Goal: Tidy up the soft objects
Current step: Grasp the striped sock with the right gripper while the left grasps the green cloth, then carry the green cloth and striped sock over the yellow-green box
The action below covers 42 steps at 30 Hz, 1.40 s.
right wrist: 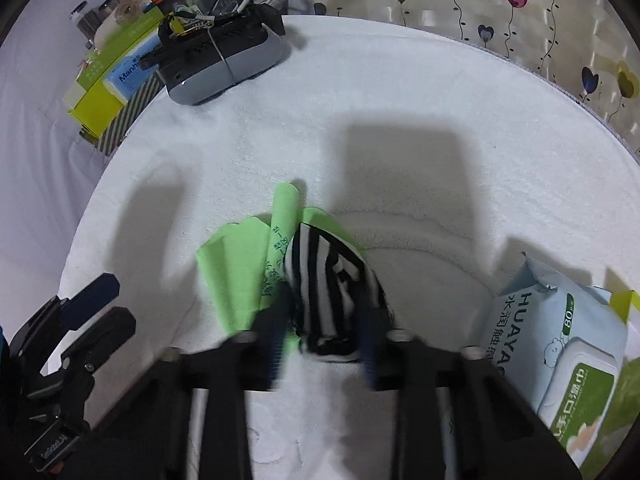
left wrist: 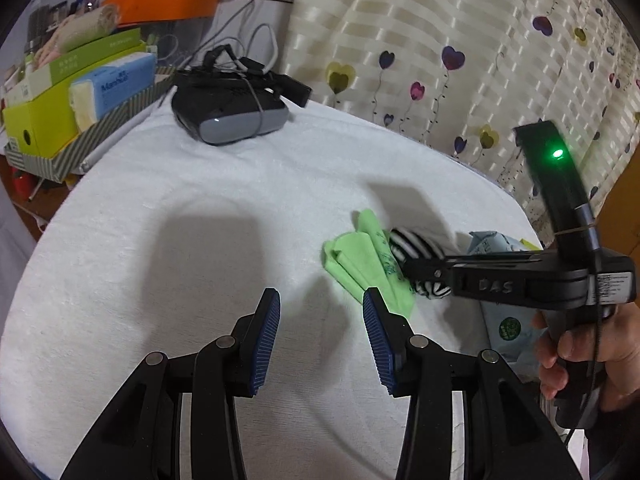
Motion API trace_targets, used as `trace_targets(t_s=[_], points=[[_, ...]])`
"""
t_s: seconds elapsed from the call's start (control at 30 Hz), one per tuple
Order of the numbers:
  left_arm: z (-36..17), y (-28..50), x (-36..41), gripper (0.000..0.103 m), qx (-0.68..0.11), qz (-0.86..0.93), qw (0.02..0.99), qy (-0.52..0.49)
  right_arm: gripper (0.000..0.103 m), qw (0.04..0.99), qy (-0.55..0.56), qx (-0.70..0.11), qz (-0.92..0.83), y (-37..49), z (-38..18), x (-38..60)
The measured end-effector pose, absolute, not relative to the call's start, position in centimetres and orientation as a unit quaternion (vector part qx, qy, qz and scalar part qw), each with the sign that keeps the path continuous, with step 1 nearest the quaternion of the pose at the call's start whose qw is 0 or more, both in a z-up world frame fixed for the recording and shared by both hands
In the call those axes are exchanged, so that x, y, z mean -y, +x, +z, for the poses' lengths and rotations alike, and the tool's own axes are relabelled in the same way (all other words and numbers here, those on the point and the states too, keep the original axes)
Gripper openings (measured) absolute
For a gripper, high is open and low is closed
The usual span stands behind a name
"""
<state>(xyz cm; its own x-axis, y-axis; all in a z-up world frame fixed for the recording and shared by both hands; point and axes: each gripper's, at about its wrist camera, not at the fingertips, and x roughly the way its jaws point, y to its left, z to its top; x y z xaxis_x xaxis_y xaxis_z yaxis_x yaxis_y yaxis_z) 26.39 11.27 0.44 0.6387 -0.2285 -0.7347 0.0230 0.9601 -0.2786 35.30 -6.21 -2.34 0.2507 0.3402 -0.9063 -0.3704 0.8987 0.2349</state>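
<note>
L wrist view: left gripper (left wrist: pixel 320 336) hangs low over the white towel-covered table (left wrist: pixel 200 208), jaws spread wide w/ nothing between them, prob. waiting its turn. To its right the right gripper (left wrist: pixel 430 270) comes in sideways, held by the person's hand (left wrist: pixel 576 356), and is clamped on a black-and-white striped sock (left wrist: pixel 408 246). Sock sits touching a green folded cloth (left wrist: pixel 356 264), partly on top of it. A VR headset (left wrist: pixel 228 116) rests at the far edge, well apart.

R wrist view: right gripper's fingers (right wrist: pixel 276 344) squeeze the striped sock, bunching it up. That grip looks meant to lift it clear of the green cloth so the two get sorted separately, imo. A wet-wipes pack (right wrist: pixel 560 360) lies just beside, at right. Some motion blur, so exact pinch depth unclear.
</note>
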Motion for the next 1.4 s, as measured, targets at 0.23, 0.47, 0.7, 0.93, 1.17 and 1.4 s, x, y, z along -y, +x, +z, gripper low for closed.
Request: trace_targets(t_s=[0.23,0.47,0.7,0.93,1.17,1.4], points=[[0.5,27.9,-8.1,0.042,-0.422,-0.077,0.898,-0.101,0.018,0.831,0.019,-0.503,0.238,32.7,2.6,9.8],[-1.0,31.3,-3.9,0.043,-0.442,-0.057,0.893,-0.060,0.018,0.846,0.034,-0.472,0.246,30.7,4.4,12.3],[-2.5,32.3,-0.8,0.042,-0.440,-0.034,0.897,0.006,0.018,0.852,0.058,-0.461,0.240,29.7,4.5,14.9],[-2.0,31.9,-1.5,0.004,-0.436,-0.032,0.899,0.011,0.018,0.869,0.055,-0.431,0.235,27.7,6.1,15.9],[2.0,27.5,-2.1,0.004,-0.384,-0.058,0.921,0.006,0.018,0.890,0.035,-0.393,0.228,24.2,8.1,15.9],[6.7,22.0,-2.1,0.004,-0.328,-0.087,0.940,-0.019,0.018,0.904,0.042,-0.360,0.228,20.3,9.8,17.1]])
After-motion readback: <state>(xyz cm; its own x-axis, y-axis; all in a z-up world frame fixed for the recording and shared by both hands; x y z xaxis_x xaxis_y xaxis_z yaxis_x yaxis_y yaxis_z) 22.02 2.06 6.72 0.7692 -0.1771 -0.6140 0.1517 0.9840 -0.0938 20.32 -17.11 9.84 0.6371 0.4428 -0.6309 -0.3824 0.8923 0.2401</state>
